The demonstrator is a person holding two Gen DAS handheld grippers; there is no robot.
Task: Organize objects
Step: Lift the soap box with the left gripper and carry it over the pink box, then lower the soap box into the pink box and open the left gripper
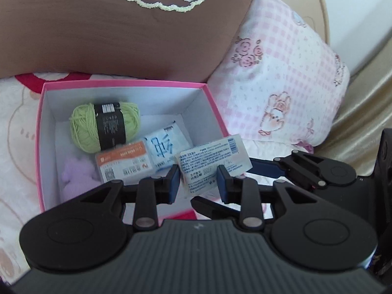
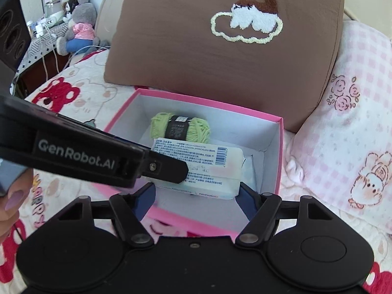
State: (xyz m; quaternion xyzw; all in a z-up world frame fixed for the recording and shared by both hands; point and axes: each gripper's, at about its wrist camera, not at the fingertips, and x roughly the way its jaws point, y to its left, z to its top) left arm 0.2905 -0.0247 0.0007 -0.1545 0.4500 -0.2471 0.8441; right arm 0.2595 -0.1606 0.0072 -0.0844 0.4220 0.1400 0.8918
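Note:
A white tissue packet with a printed label hangs over the open pink box. My left gripper is shut on its thin lower edge. In the right wrist view the same packet sits above the box, and one of the left gripper's fingers lies across it. My right gripper spans the packet lengthwise, its blue pads against the two short ends. In the box lie a green yarn ball, an orange-and-white packet, a blue-and-white packet and a purple fluffy thing.
The box stands on a bed with a bear-print cover. A brown pillow leans right behind it and a pink checked pillow lies to the right. Plush toys and cables are at the far left. A person's hand shows at the lower left.

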